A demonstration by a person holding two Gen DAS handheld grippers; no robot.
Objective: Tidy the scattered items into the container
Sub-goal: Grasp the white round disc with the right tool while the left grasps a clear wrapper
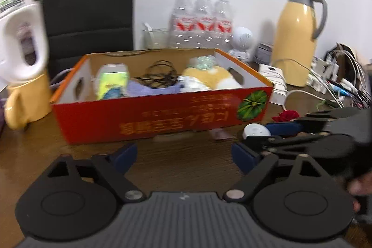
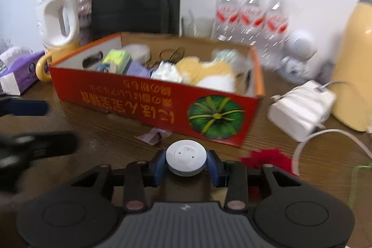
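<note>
A red cardboard box stands on the wooden table, holding a yellow plush, a purple cloth, a black cable and a green packet. My right gripper is shut on a round white disc just in front of the box's near right corner; the disc also shows in the left wrist view. My left gripper is open and empty, low in front of the box. A red fabric rose and a small purple wrapper lie on the table by the box.
A white power adapter with cable, a yellow thermos jug, water bottles, a white robot figure, a black bag, a white detergent jug, a yellow mug and a tissue box ring the box.
</note>
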